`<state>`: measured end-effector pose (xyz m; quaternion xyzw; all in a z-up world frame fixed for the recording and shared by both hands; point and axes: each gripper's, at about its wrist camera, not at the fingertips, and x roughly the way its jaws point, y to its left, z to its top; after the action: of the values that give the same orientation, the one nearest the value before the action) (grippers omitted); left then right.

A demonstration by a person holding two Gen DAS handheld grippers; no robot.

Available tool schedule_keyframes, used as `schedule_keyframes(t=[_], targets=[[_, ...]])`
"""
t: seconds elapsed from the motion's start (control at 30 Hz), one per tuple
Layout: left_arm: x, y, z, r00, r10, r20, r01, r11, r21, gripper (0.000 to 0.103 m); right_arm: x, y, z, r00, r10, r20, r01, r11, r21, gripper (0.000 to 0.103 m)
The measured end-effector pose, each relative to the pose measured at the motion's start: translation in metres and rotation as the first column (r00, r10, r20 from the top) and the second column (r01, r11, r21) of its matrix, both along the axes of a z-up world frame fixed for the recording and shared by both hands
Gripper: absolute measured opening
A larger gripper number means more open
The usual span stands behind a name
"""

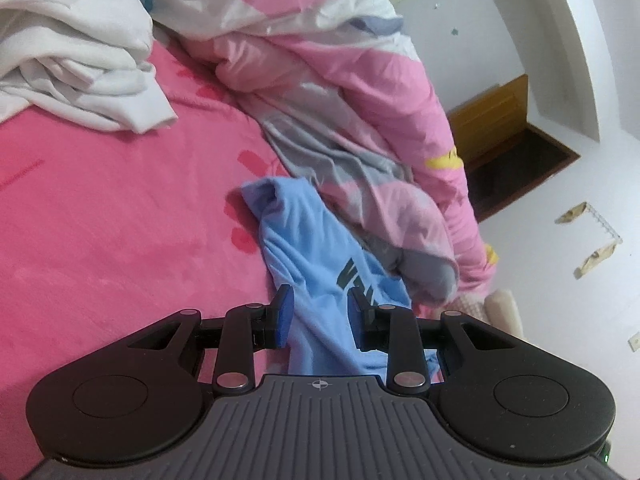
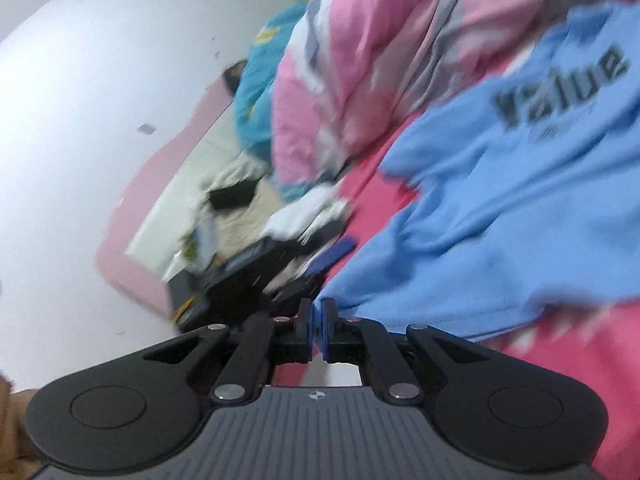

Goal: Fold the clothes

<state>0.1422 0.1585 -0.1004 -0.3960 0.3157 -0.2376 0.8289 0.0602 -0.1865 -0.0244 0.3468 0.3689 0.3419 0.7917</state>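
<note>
Left wrist view: my left hand-held gripper [image 1: 320, 312] sits at lower centre, jaws partly apart with the blue T-shirt [image 1: 312, 240] running between them; I cannot tell whether the pads press it. The shirt lies mid-frame on the pink bed [image 1: 100, 220], against the pink quilt [image 1: 340, 80]; a white garment [image 1: 72, 72] is upper left.

Right wrist view, blurred: my right hand-held gripper [image 2: 319, 316] is clamped on the T-shirt's edge at lower centre, the shirt spreading right.
</note>
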Motion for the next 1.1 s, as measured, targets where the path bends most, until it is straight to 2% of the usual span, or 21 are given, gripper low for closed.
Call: schedule_keyframes(t=[0.1,0.23,0.37,0.43,0.57,0.67,0.73,0.77,0.83,0.9,1.0,1.03,1.1], targets=[[0.001,0.005,0.000,1.000,0.005,-0.005,-0.005,1.000,-0.006,0.028,-0.003,0.024,-0.015,0.996,0.075,-0.044,-0.076,0.997,-0.016,0.004],[0.003,0.006,-0.002,1.000,0.010,-0.015,-0.010,1.000,0.002,0.028,-0.005,0.044,-0.049,0.980,0.119,-0.163,-0.117,0.993,0.019,0.004],[0.004,0.007,-0.004,1.000,0.009,-0.021,-0.009,1.000,0.015,0.028,-0.015,0.057,-0.061,0.962,0.130,-0.239,-0.146,0.988,-0.051,0.008],[0.005,0.005,-0.006,1.000,0.004,-0.026,-0.003,1.000,0.026,0.029,-0.023,0.054,-0.056,0.965,0.135,-0.226,-0.152,0.987,-0.059,0.013],[0.006,0.000,-0.009,0.999,-0.028,-0.038,0.029,0.999,0.040,0.033,-0.046,0.028,-0.033,0.987,0.100,-0.123,-0.108,0.992,-0.060,0.034],[0.003,-0.007,-0.008,0.997,-0.069,-0.028,0.070,0.996,0.054,0.039,-0.060,-0.016,-0.019,0.997,-0.033,-0.069,0.028,0.997,-0.075,0.035],[-0.007,-0.012,-0.001,0.996,-0.091,-0.009,0.091,0.993,0.079,0.042,-0.067,-0.055,-0.014,0.985,-0.166,-0.054,0.160,0.982,-0.096,0.036],[-0.017,-0.014,0.002,0.995,-0.100,0.016,0.098,0.991,0.097,0.044,-0.070,-0.076,-0.013,0.969,-0.241,-0.052,0.235,0.967,-0.100,0.037],[-0.037,-0.018,0.009,0.991,-0.118,0.070,0.108,0.985,0.132,0.061,-0.074,-0.117,-0.016,0.918,-0.393,-0.059,0.387,0.917,-0.099,0.040],[-0.056,-0.023,0.009,0.986,-0.145,0.080,0.131,0.979,0.159,0.063,-0.076,-0.155,-0.021,0.849,-0.523,-0.077,0.516,0.852,-0.094,0.041],[-0.075,-0.031,-0.002,0.985,-0.173,0.018,0.164,0.960,0.227,0.063,-0.073,-0.203,-0.035,0.737,-0.663,-0.130,0.661,0.748,-0.067,0.041],[-0.080,-0.033,-0.006,0.984,-0.176,-0.006,0.171,0.952,0.256,0.063,-0.072,-0.215,-0.041,0.716,-0.681,-0.153,0.683,0.729,-0.045,0.041],[-0.092,-0.036,-0.010,0.986,-0.166,-0.021,0.164,0.938,0.305,0.062,-0.069,-0.226,-0.048,0.709,-0.685,-0.169,0.693,0.721,-0.016,0.041]])
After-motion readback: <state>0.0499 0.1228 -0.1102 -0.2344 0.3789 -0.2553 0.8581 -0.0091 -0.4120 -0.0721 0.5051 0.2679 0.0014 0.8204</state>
